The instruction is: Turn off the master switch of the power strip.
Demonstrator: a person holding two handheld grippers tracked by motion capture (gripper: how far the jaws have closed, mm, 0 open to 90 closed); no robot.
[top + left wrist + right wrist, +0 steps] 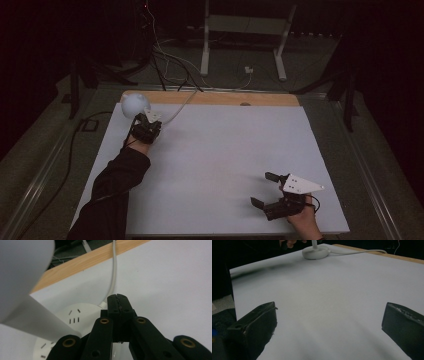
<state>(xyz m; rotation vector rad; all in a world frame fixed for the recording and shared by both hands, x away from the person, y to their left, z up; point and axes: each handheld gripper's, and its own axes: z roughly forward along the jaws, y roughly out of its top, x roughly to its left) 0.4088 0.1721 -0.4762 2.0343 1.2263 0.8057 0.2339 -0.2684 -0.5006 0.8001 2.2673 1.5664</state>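
1. Right gripper (261,190): nearest the high camera, at the white table's (225,150) front right corner, held in a hand (305,220). Jaws spread wide apart, nothing between them; the table surface shows bare between the two black jaws in the right gripper view. A grey three-cornered plate sits on top.
2. Left gripper (117,298): at the table's far left corner, held on a dark-sleeved arm (117,185) reaching forward. Jaws pressed together tip to tip in the left gripper view; no object can be seen clamped between them.
3. Lamp (135,105): a white lamp with a rounded shade, at the table's far left corner, just beyond the left gripper. Its round white base (315,252) stands on the table; the left gripper view shows small slots in the base just under the closed jaws. Whether the jaws touch the base cannot be told.
4. Cord (113,270): white, running from the base across the table toward its far edge.
5. Wood strip (215,98): light wood band along the table's far edge.
6. Frame (245,40): white metal legs on the floor beyond the table, with loose cables nearby.
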